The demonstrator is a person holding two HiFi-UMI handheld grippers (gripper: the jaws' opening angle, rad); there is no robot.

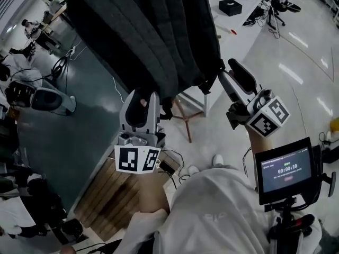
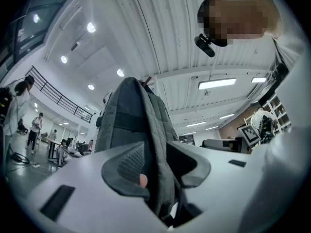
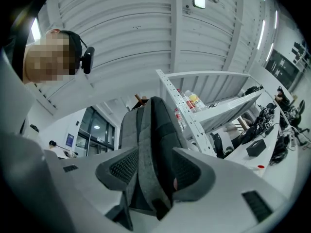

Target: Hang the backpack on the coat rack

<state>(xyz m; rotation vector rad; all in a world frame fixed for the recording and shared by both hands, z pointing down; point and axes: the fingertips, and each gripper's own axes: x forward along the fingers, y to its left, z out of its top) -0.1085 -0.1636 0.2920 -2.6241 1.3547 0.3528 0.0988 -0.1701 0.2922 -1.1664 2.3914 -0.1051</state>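
Nearest the head camera I saw the person's pale top (image 1: 222, 210). To its right a small screen (image 1: 283, 168) on a stand crowded that side. Just beyond, the left gripper (image 1: 142, 103) pointed up and away. Its jaws were closed onto a grey padded edge of the backpack (image 1: 143, 30), and the fabric filled the gap between the pads. The right gripper (image 1: 231, 77) did the same on the bag's other side, clamped on a padded strap.

The backpack hung between and above the two grippers, long axis upright and bottom edge toward them. Its top ran out of the head view. Beneath it the pale floor (image 1: 296, 78) lay open to the right, and a wooden slatted panel (image 1: 111, 189) lay down to the left.

In the gripper views a brown wooden peg (image 2: 146, 79) showed just over the bag's top. I could not tell whether the bag rested on it. Further off stood a white shelf frame (image 3: 194, 106) and a table (image 1: 235, 23) with a black box (image 1: 230, 7).
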